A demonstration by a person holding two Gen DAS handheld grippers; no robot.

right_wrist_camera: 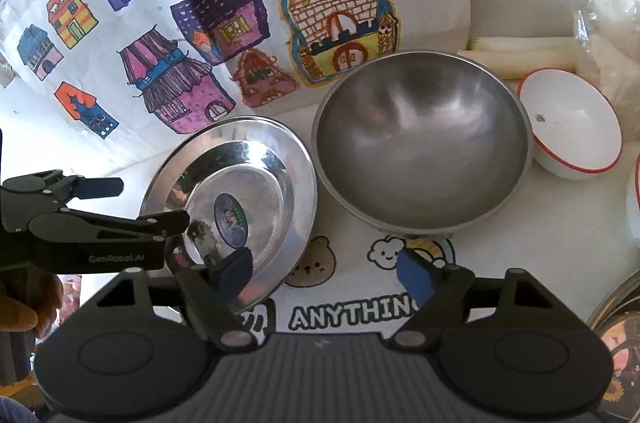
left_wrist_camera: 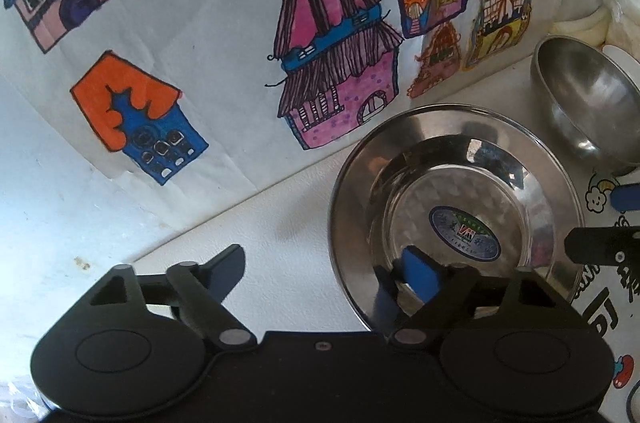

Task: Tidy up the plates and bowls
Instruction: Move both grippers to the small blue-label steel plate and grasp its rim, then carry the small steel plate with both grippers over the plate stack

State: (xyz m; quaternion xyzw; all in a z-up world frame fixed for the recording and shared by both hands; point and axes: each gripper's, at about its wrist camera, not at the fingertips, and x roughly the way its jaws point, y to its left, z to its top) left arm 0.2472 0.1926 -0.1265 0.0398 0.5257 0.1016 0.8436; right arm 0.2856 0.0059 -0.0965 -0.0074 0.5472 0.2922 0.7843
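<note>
A shiny steel plate with an oval sticker lies flat on the white table; it also shows in the right wrist view. A large steel bowl stands upright just right of it and shows at the right in the left wrist view. A white bowl with a red rim lies tilted further right. My left gripper is open, its right finger over the plate's near rim, its left finger over bare table. My right gripper is open and empty, above the printed mat in front of plate and bowl.
A wall poster of coloured houses rises right behind the dishes. A cartoon-printed mat covers the near table. White rolls and a plastic bag lie at the back right. More dishes sit at the right edge.
</note>
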